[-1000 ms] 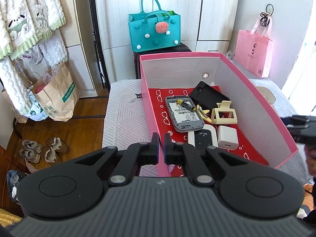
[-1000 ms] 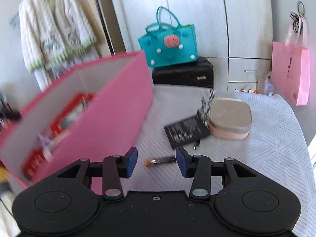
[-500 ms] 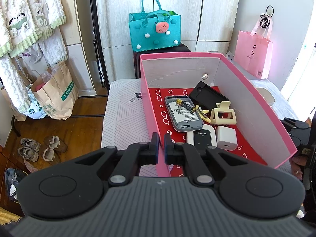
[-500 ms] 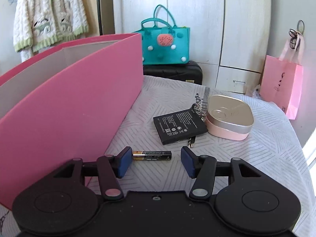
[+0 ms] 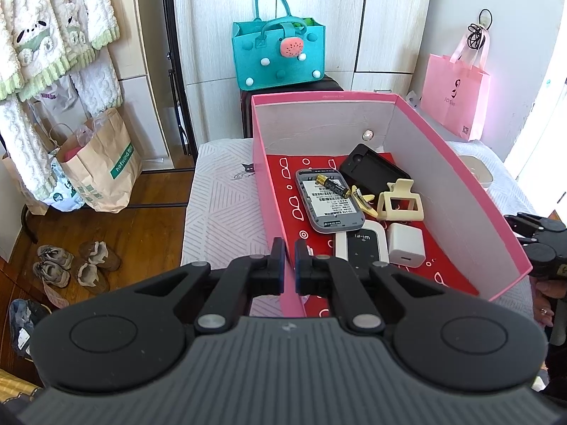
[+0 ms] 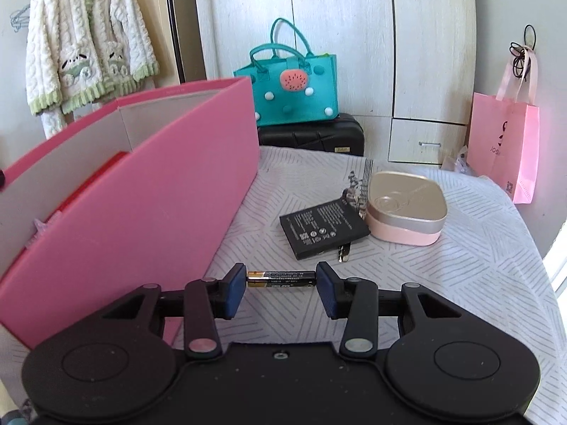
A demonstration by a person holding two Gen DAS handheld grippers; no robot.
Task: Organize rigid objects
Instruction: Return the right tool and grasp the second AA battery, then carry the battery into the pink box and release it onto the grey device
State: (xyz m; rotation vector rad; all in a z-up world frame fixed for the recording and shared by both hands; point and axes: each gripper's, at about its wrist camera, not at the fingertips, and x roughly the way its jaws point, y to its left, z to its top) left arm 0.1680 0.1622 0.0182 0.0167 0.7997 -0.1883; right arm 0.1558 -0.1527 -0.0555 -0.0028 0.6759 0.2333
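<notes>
Left gripper (image 5: 290,260) pinching pink box (image 5: 273,191) wall, several items already inside; right gripper (image 6: 280,283) spread around battery (image 6: 281,278) on table (image 6: 460,283), not clamped yet; flat battery pack (image 6: 324,228) and compact case (image 6: 405,214) still outside.

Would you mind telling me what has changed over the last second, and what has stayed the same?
The right gripper swung away from the pink box and came down around the loose battery, which now lies lengthwise between its open fingers, ends near the pads, not yet clamped. The left gripper stayed shut on the box's near wall; the box's contents, flat battery pack and tin have not moved.
</notes>
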